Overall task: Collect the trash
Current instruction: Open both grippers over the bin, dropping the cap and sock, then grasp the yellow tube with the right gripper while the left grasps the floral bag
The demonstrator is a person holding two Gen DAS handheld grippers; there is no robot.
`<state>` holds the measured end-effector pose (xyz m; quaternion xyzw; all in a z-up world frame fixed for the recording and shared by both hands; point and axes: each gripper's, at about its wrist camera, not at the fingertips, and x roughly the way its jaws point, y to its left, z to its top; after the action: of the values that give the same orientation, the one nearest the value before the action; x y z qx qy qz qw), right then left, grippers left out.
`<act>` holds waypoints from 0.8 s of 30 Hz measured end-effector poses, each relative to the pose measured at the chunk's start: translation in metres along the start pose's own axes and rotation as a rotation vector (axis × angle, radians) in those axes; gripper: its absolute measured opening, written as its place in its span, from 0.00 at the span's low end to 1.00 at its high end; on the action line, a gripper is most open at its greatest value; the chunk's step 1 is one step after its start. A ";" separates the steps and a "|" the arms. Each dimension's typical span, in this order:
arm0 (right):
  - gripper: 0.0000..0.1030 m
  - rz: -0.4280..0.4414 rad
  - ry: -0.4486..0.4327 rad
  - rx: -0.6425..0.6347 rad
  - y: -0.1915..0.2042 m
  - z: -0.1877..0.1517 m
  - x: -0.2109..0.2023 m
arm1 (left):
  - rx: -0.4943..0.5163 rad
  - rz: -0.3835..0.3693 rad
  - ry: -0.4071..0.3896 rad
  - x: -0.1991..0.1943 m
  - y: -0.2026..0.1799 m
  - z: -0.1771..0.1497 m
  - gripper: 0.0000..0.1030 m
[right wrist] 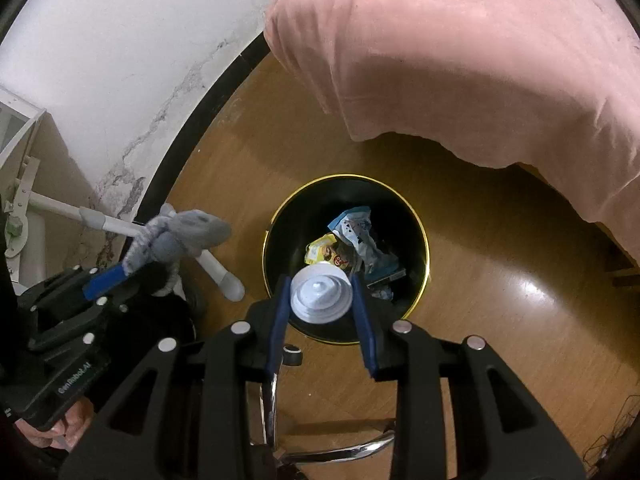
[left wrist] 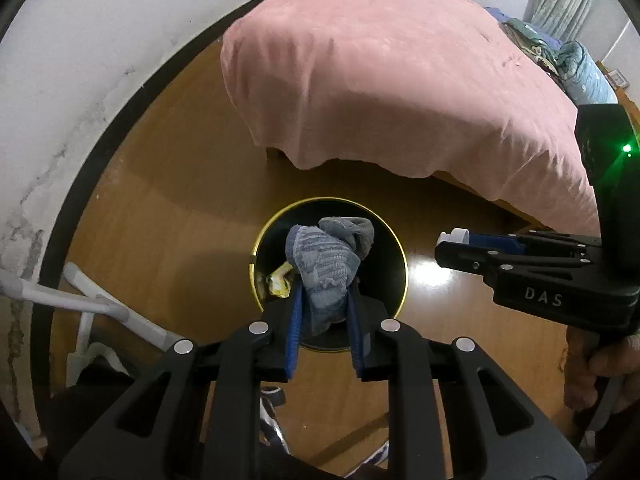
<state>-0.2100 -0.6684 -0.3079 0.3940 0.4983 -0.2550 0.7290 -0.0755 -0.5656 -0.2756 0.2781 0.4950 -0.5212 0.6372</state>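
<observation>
**Sock and cap held over the bin**

I have the left gripper (left wrist: 324,304) with its blue fingers (left wrist: 295,328) clamped on a balled grey-blue sock (left wrist: 326,268), held above the black, gold-rimmed bin (left wrist: 394,248) on the wooden floor (left wrist: 160,240). My right gripper (right wrist: 320,300) has its fingers pressed against a white plastic cap (right wrist: 320,294), over the bin's near edge. Inside the bin lie crumpled wrappers (right wrist: 356,236), yellow and pale blue. A bed under a pink cover (left wrist: 380,80) stands just beyond, beside a white wall (left wrist: 80,60).
</observation>
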 end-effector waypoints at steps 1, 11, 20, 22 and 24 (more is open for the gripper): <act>0.30 0.003 -0.001 0.001 0.000 0.001 0.000 | -0.002 -0.008 0.004 0.002 0.000 0.001 0.19; 0.30 0.007 0.004 -0.007 -0.001 0.001 0.002 | 0.001 -0.006 -0.022 -0.003 -0.005 0.011 0.59; 0.40 0.014 0.005 -0.014 0.009 0.003 -0.001 | -0.006 0.014 -0.055 -0.026 0.006 0.012 0.63; 0.58 0.007 -0.012 -0.013 0.012 0.002 -0.006 | -0.006 0.022 -0.068 -0.034 0.008 0.012 0.68; 0.59 0.003 -0.023 -0.014 0.014 0.003 -0.012 | -0.012 0.028 -0.087 -0.046 0.012 0.013 0.72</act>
<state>-0.2022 -0.6637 -0.2914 0.3865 0.4913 -0.2549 0.7377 -0.0588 -0.5550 -0.2303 0.2583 0.4660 -0.5210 0.6668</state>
